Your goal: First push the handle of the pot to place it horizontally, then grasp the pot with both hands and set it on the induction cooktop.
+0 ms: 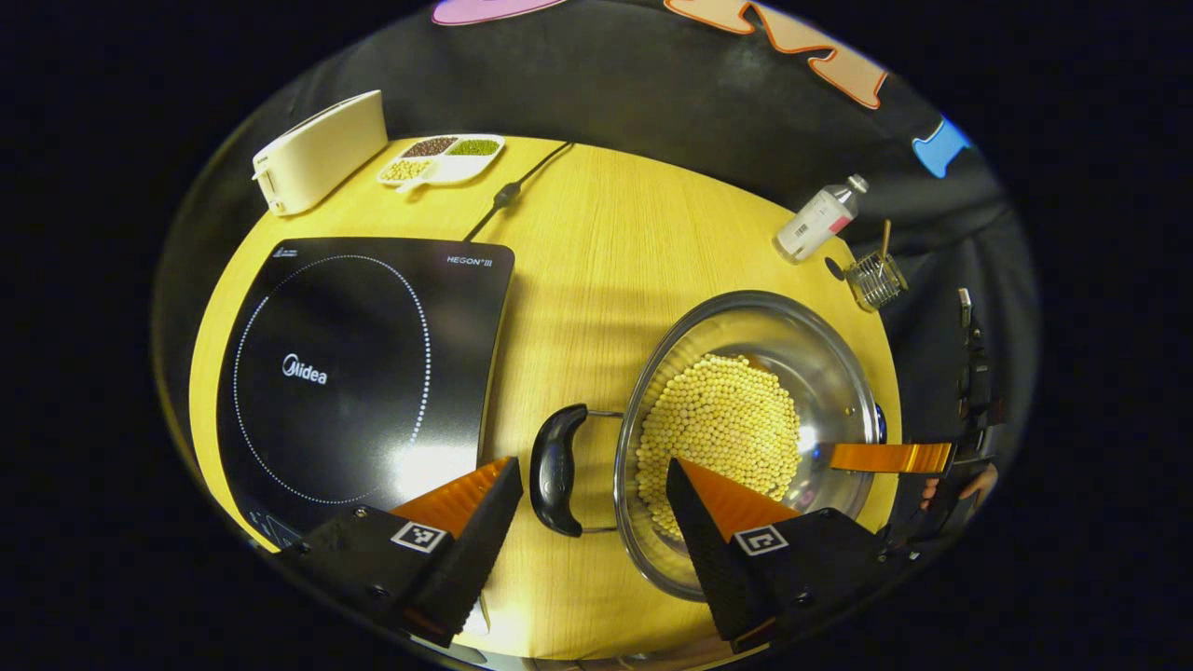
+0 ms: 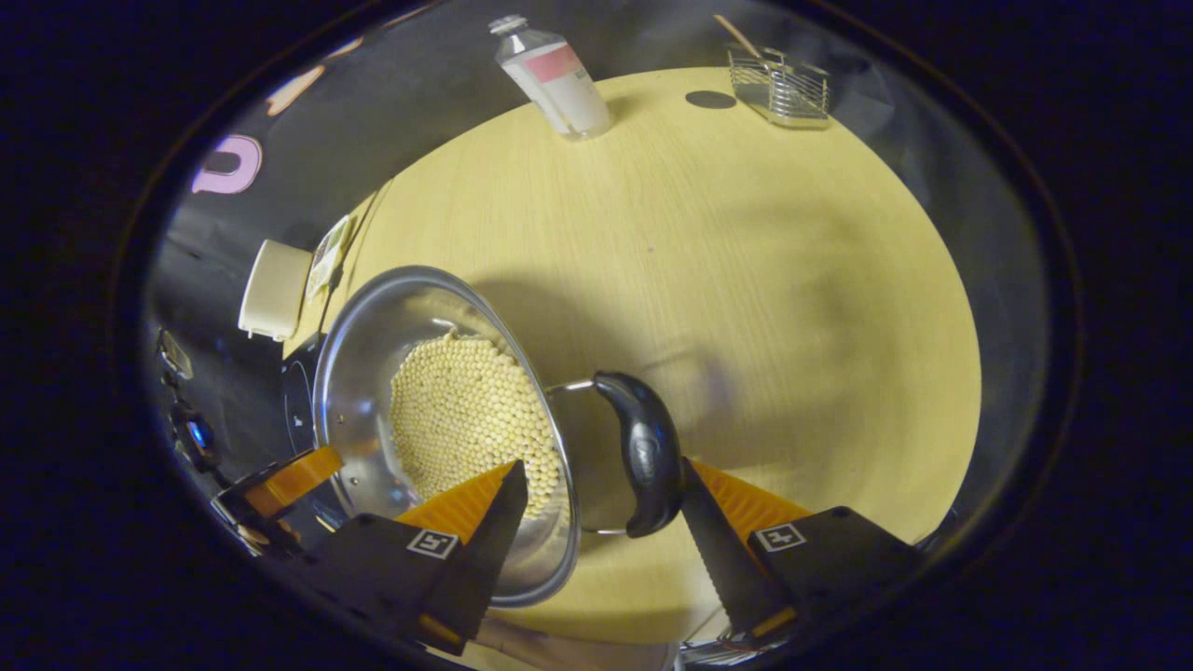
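A steel pot (image 1: 820, 373) half full of pale beans (image 1: 722, 424) stands on the wooden table (image 1: 596, 242), right of the black induction cooktop (image 1: 354, 373). My left gripper (image 1: 592, 489) is open; its fingers straddle the pot's black side handle (image 1: 557, 469) and the rim, one finger outside, one over the beans. In the right gripper view the pot (image 2: 363, 373) lies left. My right gripper (image 2: 601, 489) is open around the opposite handle (image 2: 648, 452), which sits close to its right finger. Each view shows the other gripper's orange finger (image 1: 890, 457) (image 2: 294, 480) beyond the pot.
At the table's far edge stand a white toaster (image 1: 322, 149) and a divided dish of grains (image 1: 443, 158), with the cooktop's cord (image 1: 522, 182) running past. A plastic bottle (image 1: 820, 219) (image 2: 555, 79) and a wire holder (image 1: 874, 278) (image 2: 781, 89) stand behind the pot.
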{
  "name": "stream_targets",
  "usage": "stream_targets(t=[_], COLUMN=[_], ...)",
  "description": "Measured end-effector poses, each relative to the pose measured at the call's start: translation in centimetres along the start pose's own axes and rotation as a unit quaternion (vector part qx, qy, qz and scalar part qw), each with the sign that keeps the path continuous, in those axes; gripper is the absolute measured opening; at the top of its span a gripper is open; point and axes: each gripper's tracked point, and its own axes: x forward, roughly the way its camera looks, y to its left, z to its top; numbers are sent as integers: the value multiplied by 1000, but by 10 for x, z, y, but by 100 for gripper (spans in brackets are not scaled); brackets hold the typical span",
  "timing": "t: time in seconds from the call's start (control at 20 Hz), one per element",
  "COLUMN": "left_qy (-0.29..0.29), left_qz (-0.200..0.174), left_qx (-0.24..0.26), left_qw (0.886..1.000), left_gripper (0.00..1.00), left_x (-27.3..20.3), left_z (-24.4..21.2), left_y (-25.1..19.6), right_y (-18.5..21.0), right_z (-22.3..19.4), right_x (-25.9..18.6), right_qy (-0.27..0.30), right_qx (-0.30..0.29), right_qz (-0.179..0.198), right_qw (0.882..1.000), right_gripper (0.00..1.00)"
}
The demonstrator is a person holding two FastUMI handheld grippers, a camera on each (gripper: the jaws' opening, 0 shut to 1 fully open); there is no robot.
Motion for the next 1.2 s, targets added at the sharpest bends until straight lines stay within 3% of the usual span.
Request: stream_targets(t=[0.2,0.3,0.4,0.45,0.5,0.55,0.6,0.65,0.75,0.8,0.85,1.2], left_qy=[31,38,40,43,48,54,58,59,60,61,62,87], left_qz=[-12,-8,-10,-12,-14,-13,-11,-9,-7,-11,-14,-3], left_qx=[-7,5,20,26,31,36,39,39,27,20,19,2], left_qw=[999,999,999,999,998,998,997,997,998,998,998,996], left_gripper=[96,95,94,91,90,88,92,87,69,71,63,59], left_x=[16,21,24,26,27,29,30,30,30,29,32,19], left_z=[-2,-1,2,1,1,-1,-1,-1,-1,1,-2,-20], left_y=[-2,0,-1,-2,-2,-1,2,5,10,10,9,7], right_y=[5,8,5,2,1,2,3,2,3,2,2,8], right_z=[4,7,10,7,7,8,10,8,11,13,16,12], right_x=[11,15,20,23,24,23,23,24,28,27,27,23], right_qy=[11,17,16,19,24,25,27,26,16,13,10,2], right_qx=[-4,-4,-12,-16,-14,-11,-7,-8,-16,-18,-18,-49], right_qz=[30,55,63,68,76,86,98,100,108,110,112,136], right_qw=[999,998,998,997,997,996,995,995,994,994,993,989], right_gripper=[87,80,80,75,59,55,52,49,55,50,50,53])
